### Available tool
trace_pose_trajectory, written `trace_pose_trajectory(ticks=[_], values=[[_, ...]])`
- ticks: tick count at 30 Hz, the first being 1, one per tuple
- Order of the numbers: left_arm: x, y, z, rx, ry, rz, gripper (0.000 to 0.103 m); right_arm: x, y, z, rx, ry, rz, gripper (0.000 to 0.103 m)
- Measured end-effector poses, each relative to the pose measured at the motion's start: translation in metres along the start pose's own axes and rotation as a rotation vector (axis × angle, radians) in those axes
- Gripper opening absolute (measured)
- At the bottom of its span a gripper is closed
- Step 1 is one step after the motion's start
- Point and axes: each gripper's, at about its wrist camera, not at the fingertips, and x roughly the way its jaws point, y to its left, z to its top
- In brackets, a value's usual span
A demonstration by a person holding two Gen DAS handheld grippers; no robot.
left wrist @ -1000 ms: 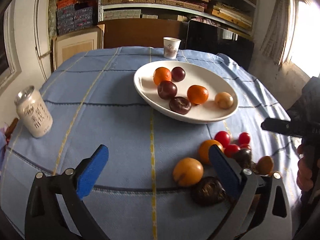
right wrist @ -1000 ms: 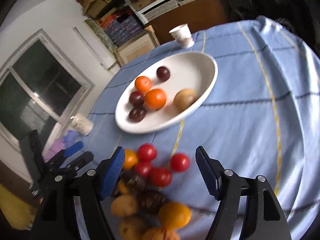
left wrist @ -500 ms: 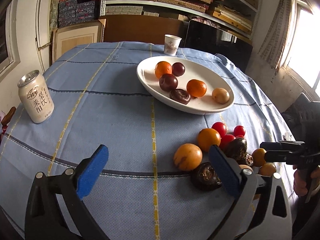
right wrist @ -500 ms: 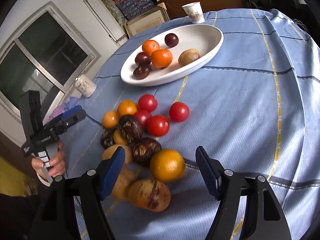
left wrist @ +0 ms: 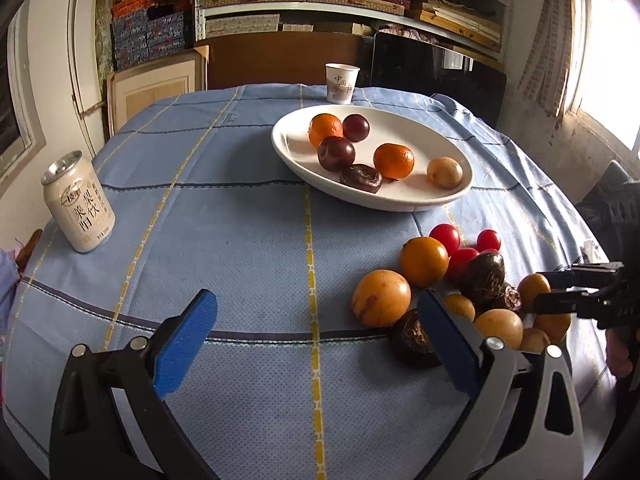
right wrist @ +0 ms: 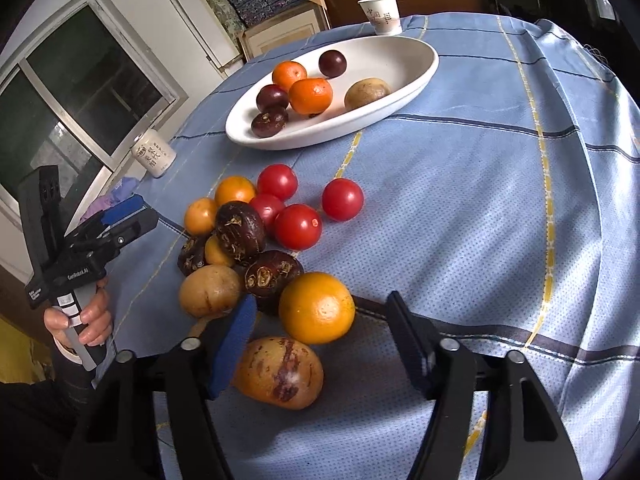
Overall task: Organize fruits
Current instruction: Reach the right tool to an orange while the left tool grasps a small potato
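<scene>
A white oval plate (left wrist: 372, 202) (right wrist: 320, 140) on the blue cloth holds two oranges, dark plums and a tan fruit. Nearer lies a loose pile of fruit: red tomatoes (right wrist: 298, 226), dark brown fruits (right wrist: 240, 232), and small orange and yellow ones. My right gripper (right wrist: 322, 340) hovers low over the pile's near end with its jaws closing. A large orange (right wrist: 316, 308) and a speckled yellow fruit (right wrist: 280, 372) lie between them, and no pad presses on either. My left gripper (left wrist: 316, 344) is open over bare cloth, left of the pile (left wrist: 460, 280).
A white drink can (left wrist: 78, 204) stands at the table's left edge. A paper cup (left wrist: 341, 82) stands behind the plate. Packed shelves and a wooden cabinet are beyond the table. The cloth drops off at the right edge.
My right gripper has come down and closer to the loose pile, rolled a little, and its jaws have narrowed. The left gripper has stayed about where it was.
</scene>
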Motion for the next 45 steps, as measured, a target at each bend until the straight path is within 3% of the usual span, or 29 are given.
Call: trace_pose_trajectory(ticks=[18, 19, 23, 30, 32, 33, 36, 39, 45], values=[[0.004, 0.003, 0.000, -0.013, 0.022, -0.009, 0.099, -0.002, 0.002, -0.001, -0.011, -0.012, 0.037, 0.044], [0.005, 0.004, 0.000, -0.016, 0.025, -0.011, 0.099, -0.003, -0.002, 0.000, 0.011, -0.017, 0.045, 0.039], [0.007, 0.006, -0.001, -0.033, 0.031, -0.032, 0.099, -0.013, -0.025, 0.003, 0.144, -0.052, 0.185, 0.039], [0.019, -0.005, 0.007, -0.006, 0.047, -0.117, 0.098, -0.020, -0.036, 0.004, 0.211, -0.097, 0.185, 0.039], [0.025, -0.011, 0.011, 0.019, 0.054, -0.127, 0.094, -0.020, -0.036, 0.004, 0.215, -0.096, 0.189, 0.039], [0.027, -0.013, 0.011, 0.027, 0.058, -0.131, 0.084, -0.020, -0.035, 0.004, 0.214, -0.096, 0.191, 0.039], [0.038, -0.020, 0.014, 0.044, 0.094, -0.162, 0.071, -0.020, -0.033, 0.004, 0.205, -0.100, 0.186, 0.039], [0.048, -0.021, 0.017, 0.030, 0.124, -0.189, 0.067, -0.020, -0.034, 0.003, 0.206, -0.100, 0.185, 0.039], [0.061, -0.017, 0.017, -0.006, 0.171, -0.226, 0.048, -0.021, -0.033, 0.003, 0.200, -0.100, 0.183, 0.039]])
